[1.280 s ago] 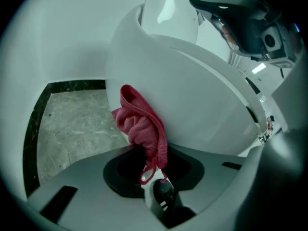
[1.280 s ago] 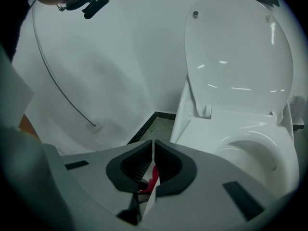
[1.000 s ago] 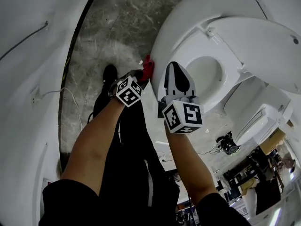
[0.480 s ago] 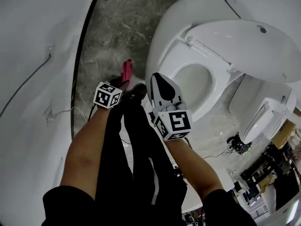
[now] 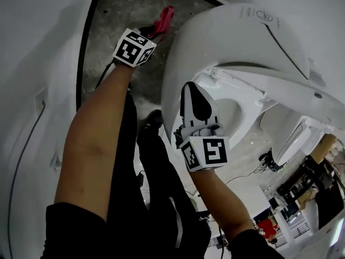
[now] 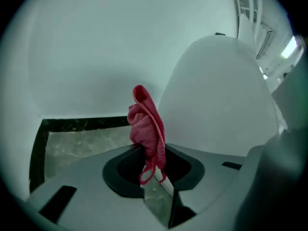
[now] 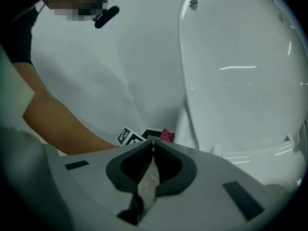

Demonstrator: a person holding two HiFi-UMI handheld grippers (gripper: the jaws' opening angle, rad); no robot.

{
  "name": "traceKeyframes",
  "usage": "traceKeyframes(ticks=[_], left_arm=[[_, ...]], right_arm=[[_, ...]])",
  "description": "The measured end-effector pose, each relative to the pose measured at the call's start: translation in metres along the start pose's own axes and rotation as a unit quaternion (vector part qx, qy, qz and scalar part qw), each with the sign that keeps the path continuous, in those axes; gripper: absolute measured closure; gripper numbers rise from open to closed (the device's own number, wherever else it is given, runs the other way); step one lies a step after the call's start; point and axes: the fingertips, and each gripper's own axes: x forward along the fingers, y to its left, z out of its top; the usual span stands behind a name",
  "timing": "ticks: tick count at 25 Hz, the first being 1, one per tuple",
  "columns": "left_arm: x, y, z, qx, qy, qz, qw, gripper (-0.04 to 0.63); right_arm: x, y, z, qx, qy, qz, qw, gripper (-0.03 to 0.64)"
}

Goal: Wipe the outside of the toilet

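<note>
A white toilet (image 5: 226, 42) with its lid raised fills the upper right of the head view. My left gripper (image 5: 153, 32) reaches down beside the bowl's left outer wall, shut on a pink-red cloth (image 5: 164, 20). In the left gripper view the cloth (image 6: 147, 129) sticks up from the closed jaws next to the toilet's curved side (image 6: 216, 100). My right gripper (image 5: 195, 99) hovers over the bowl's front rim, shut and holding nothing. The right gripper view faces the raised lid (image 7: 240, 71); the left gripper's marker cube (image 7: 129, 137) and the cloth (image 7: 166, 135) show beyond the jaws.
Grey marbled floor (image 5: 126, 9) lies left of the toilet, bounded by a white curved wall (image 5: 38, 47) with a thin cable. The person's dark trousers and shoe (image 5: 153, 120) stand in front of the bowl. Cluttered shelves (image 5: 302, 182) sit at lower right.
My left gripper has carried the cloth from the bowl's front edge up along its left side toward the back. The right gripper stayed over the front rim.
</note>
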Motion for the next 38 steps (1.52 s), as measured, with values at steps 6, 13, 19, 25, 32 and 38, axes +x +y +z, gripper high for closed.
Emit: traceKeyframes(ticks=[6, 13, 19, 25, 32, 38], left_arm=[[0.069, -0.017, 0.008, 0.104, 0.054, -0.070, 0.9906, 0.491], [0.062, -0.026, -0.004, 0.155, 0.066, -0.094, 0.9812, 0.494], [0.041, -0.059, -0.062, 0.135, 0.079, -0.079, 0.9845, 0.494], [0.012, -0.104, -0.144, 0.101, 0.114, -0.086, 0.9845, 0.495], [-0.001, -0.145, -0.200, 0.034, 0.094, -0.050, 0.9937, 0.496], [-0.021, -0.177, -0.230, -0.011, 0.089, -0.047, 0.9949, 0.497]], right_arm=[[0.016, 0.002, 0.009, 0.034, -0.001, -0.018, 0.999, 0.577], [0.018, -0.005, 0.003, 0.035, 0.003, -0.023, 0.999, 0.577], [0.006, 0.003, -0.010, 0.017, 0.013, -0.002, 1.000, 0.577], [-0.019, 0.015, -0.030, -0.020, 0.020, 0.032, 0.999, 0.577], [-0.055, 0.012, -0.073, -0.032, 0.032, 0.041, 0.998, 0.577], [-0.073, 0.029, -0.103, -0.037, 0.050, 0.047, 0.997, 0.577]])
